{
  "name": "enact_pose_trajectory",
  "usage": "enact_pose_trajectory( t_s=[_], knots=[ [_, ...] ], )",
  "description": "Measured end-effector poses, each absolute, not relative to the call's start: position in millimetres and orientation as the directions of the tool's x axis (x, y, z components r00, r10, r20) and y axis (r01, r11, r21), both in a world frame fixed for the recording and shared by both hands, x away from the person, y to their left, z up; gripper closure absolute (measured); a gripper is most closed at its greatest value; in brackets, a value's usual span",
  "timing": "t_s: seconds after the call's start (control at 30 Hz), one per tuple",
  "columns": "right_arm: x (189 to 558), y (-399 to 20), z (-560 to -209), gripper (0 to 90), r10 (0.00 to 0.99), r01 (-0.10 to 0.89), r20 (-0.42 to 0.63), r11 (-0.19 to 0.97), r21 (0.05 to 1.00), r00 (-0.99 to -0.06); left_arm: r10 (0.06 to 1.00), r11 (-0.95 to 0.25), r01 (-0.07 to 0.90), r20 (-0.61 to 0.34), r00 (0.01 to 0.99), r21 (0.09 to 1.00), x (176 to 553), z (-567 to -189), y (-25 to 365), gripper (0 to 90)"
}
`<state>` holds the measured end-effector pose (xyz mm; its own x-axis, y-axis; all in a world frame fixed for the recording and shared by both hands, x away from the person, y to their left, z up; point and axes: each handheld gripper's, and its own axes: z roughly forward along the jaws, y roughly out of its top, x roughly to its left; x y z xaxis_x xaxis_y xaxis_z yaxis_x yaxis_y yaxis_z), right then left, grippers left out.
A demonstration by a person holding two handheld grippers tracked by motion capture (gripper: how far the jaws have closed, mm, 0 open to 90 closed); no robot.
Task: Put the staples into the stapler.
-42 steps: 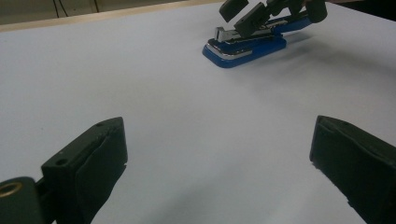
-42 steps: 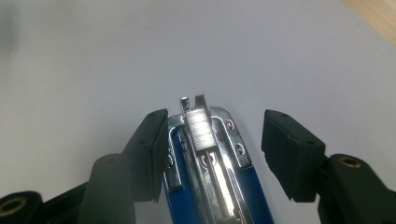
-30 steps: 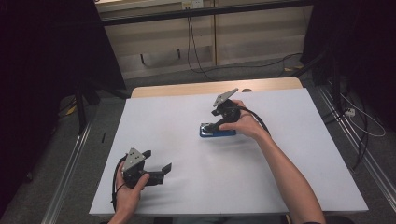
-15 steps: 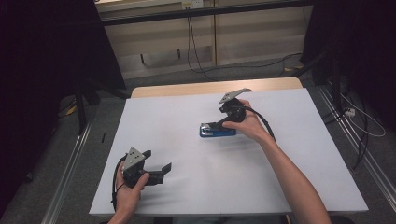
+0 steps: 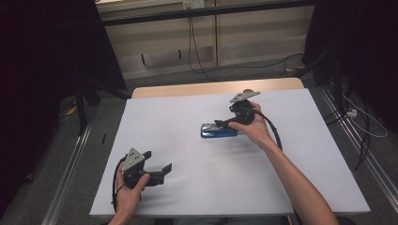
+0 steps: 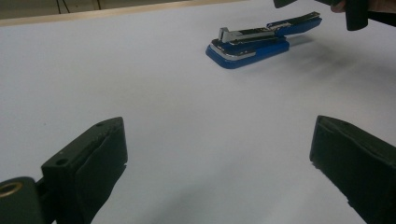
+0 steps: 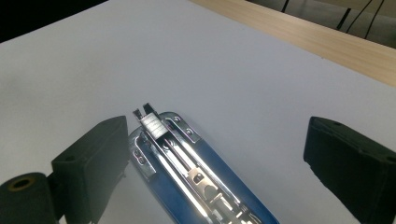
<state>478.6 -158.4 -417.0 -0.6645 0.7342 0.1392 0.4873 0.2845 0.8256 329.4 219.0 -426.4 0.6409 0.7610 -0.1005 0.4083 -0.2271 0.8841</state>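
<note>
Nearest, by the counter's front-left corner: left gripper resting low, fingers wide, nothing between them. Farther, mid-counter toward the back edge: blue stapler lying flat, lid swung open, metal magazine bare. Just over its right end, right gripper, fingers just spread wide, gripping nothing, one close beside the stapler's edge. Likely risk: brushing the stapler sideways, or snapping the sprung lid shut.

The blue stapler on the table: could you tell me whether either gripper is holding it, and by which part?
Nothing is held. The right gripper has just been opening, its jaws apart over the blue stapler; the left gripper is open over bare table.
</note>
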Motion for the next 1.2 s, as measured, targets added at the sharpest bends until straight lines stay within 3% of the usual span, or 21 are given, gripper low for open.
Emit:
enact_pose_trajectory(
  t_s=[1.2],
  knots=[
    [412.9,-210.7,-426.5,6.1,0.871,0.400,0.025,0.200,0.894,-0.490,0.785,-0.198,0.412,-0.108,0.610,0.889,327.3,-426.2,223.5,4.3]
  ],
)
